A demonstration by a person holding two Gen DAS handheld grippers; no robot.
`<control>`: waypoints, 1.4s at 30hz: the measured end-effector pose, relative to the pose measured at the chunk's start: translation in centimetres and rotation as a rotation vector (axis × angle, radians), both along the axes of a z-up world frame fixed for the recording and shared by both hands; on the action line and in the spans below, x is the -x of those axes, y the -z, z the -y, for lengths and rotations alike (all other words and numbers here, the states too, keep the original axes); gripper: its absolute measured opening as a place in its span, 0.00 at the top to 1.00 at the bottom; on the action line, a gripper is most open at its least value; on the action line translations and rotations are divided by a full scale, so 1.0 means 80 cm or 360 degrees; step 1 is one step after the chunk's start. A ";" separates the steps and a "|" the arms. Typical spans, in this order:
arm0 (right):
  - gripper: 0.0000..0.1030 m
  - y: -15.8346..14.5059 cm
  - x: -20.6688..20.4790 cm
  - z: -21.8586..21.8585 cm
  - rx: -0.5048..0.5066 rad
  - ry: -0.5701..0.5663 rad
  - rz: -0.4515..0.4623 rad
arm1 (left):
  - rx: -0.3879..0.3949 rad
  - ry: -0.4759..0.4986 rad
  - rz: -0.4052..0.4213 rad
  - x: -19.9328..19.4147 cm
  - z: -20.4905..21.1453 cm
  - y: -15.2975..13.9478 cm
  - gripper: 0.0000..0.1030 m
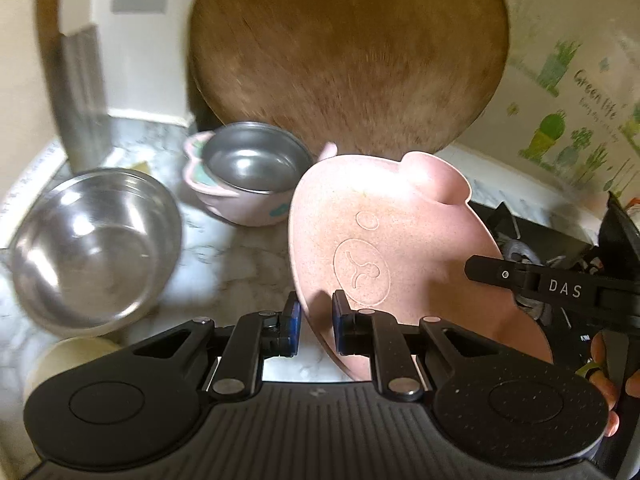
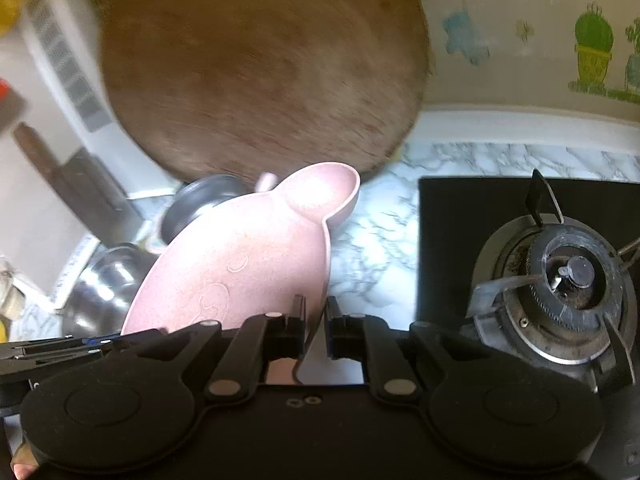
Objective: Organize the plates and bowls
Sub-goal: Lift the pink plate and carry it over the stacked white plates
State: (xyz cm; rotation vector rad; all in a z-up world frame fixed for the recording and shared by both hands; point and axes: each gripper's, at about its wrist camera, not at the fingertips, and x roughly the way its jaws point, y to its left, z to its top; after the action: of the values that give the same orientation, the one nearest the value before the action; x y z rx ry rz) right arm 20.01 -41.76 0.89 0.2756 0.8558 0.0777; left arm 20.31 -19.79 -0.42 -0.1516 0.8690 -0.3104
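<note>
Two black grippers lift a pink speckled bear-shaped plate (image 1: 384, 240) above the marbled countertop (image 1: 224, 256), the left gripper (image 1: 316, 326) pinching its near left rim, the right gripper (image 2: 316, 326) clamped narrow on its right rim. Behind stands a round wooden board (image 1: 348, 52) against the wall; a large steel bowl (image 1: 92, 248) and a steel bowl nested in a pink dish (image 1: 252, 160) sit left, the black gas burner (image 2: 568, 276) right.

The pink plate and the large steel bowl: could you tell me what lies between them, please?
Only bare marble counter lies between the pink plate and the large steel bowl, in the left wrist view.
</note>
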 end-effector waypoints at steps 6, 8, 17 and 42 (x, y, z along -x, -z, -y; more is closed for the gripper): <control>0.89 -0.036 0.043 -0.054 -0.0018 -0.0052 0.0077 | 0.0014 -0.0045 0.0065 0.059 -0.058 -0.030 0.85; 0.89 -0.045 0.054 -0.073 -0.0017 -0.0081 0.0093 | 0.0026 -0.0079 0.0066 0.079 -0.080 -0.037 0.85; 0.89 -0.071 0.104 -0.174 -0.0040 -0.0284 0.0148 | 0.0009 -0.0263 0.0112 0.171 -0.183 -0.059 0.85; 0.89 -0.020 0.141 -0.426 -0.0044 -0.0815 0.0042 | -0.0026 -0.0802 0.0044 0.292 -0.389 -0.006 0.85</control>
State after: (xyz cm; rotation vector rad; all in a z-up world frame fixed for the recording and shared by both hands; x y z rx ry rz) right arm 8.70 -7.66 2.46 0.0750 0.8831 0.5694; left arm -3.02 11.36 0.04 -0.3426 0.7766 0.1651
